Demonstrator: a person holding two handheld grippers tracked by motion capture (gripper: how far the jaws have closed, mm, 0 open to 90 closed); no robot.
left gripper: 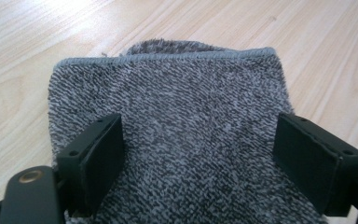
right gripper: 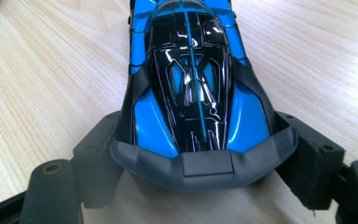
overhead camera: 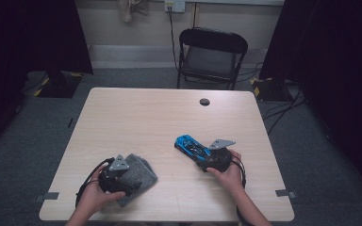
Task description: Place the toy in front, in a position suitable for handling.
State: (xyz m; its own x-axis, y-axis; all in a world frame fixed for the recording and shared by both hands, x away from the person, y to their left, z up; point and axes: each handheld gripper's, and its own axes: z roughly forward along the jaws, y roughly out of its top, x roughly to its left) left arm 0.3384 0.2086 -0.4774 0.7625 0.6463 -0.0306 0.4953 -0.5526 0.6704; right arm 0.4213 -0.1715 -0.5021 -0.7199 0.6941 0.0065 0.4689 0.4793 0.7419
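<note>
My left gripper [overhead camera: 114, 181] sits low at the near left of the table [overhead camera: 136, 113], jaws spread wide over the folded grey cloth [left gripper: 177, 130]; the pads stand apart with the towelling lying between them, no squeeze visible. The cloth lies flat near the table's front edge. To the right, my right gripper [overhead camera: 215, 160] has its jaws set against both flanks at the rear of the blue and black toy car [right gripper: 191, 88], holding it. The car's nose points away toward table centre. Beyond the table, a black folding chair [overhead camera: 211, 54].
</note>
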